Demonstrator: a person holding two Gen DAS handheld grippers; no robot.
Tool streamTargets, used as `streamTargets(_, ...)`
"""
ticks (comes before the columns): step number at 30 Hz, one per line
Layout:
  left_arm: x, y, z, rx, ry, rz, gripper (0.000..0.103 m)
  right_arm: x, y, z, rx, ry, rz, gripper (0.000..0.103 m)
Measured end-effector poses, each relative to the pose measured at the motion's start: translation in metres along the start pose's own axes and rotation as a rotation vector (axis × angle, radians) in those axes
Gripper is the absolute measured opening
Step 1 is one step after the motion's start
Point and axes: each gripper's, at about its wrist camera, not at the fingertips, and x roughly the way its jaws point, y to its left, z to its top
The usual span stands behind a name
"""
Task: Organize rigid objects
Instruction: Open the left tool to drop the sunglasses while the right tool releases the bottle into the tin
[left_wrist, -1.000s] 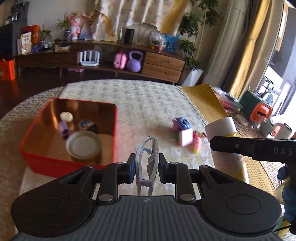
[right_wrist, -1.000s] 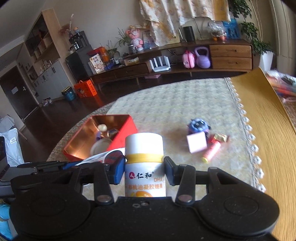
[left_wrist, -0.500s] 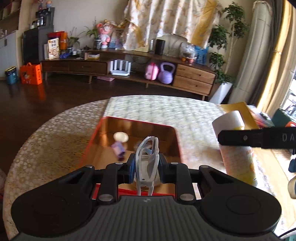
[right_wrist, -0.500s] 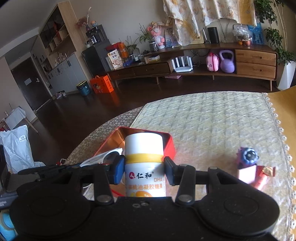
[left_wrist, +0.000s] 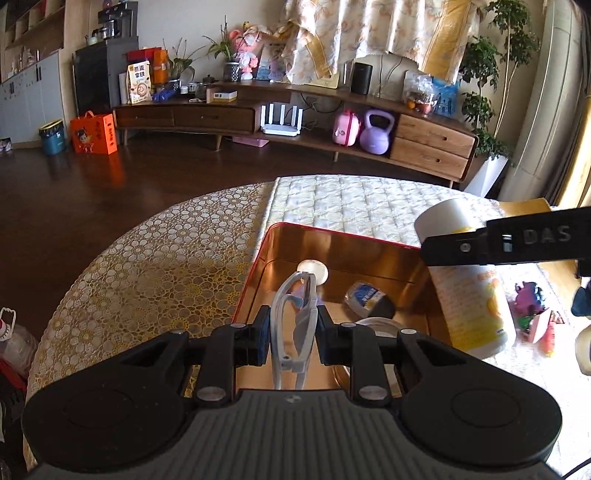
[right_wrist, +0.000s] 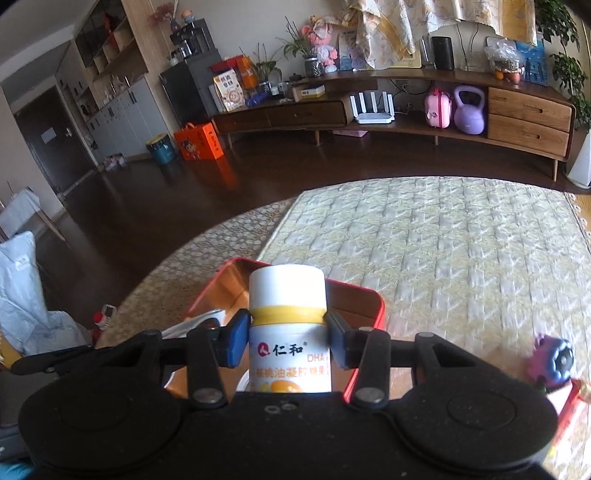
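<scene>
Sunlit living room with a dark wood floor and a long low sideboard (left_wrist: 295, 110) along the far wall; in front stands a round table (left_wrist: 140, 266) under a patterned cloth, with a pale quilted runner (right_wrist: 461, 251) across it.

On the runner's near left part sits a red tin (left_wrist: 332, 243) with a shiny copper inside, open at the top. Inside lie a small white-capped item (left_wrist: 314, 271) near the far wall, a small jar (left_wrist: 365, 297) on its side toward the middle, and a round lid (left_wrist: 376, 325) at the near edge, partly hidden.

The left gripper (left_wrist: 291, 334) is clamped on white-framed glasses (left_wrist: 295, 325), folded and held upright, above the tin's near left part.

The right gripper (right_wrist: 288, 341) is clamped on a white bottle (right_wrist: 290, 332) with a yellow neck band and an orange-printed label. In the left view this bottle hangs tilted at the tin's right side, just above its right wall.

Toward the runner's right edge, beyond the tin, lie a purple and blue toy (right_wrist: 554, 362), a small pink box (left_wrist: 535, 325) and a red-orange tube (left_wrist: 548, 336), close together.
</scene>
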Motion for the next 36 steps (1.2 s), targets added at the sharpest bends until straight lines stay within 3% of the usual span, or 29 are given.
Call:
streamTargets(8,0.023,0.001,0.002,0.004,0.006,0.019,0.024,0.03,0.001,-0.002,0.004,0.04,-0.027,0.044)
streamTargets(23,0.052,0.003,0.006,-0.038,0.05,0.034,0.024,0.05,0.005,-0.004,-0.013,0.099,-0.035,0.044)
streamTargets(36,0.068,0.0,0.003,-0.047,0.109,0.018,0.024,0.046,-0.009,-0.009,0.026,0.067,-0.071,0.045)
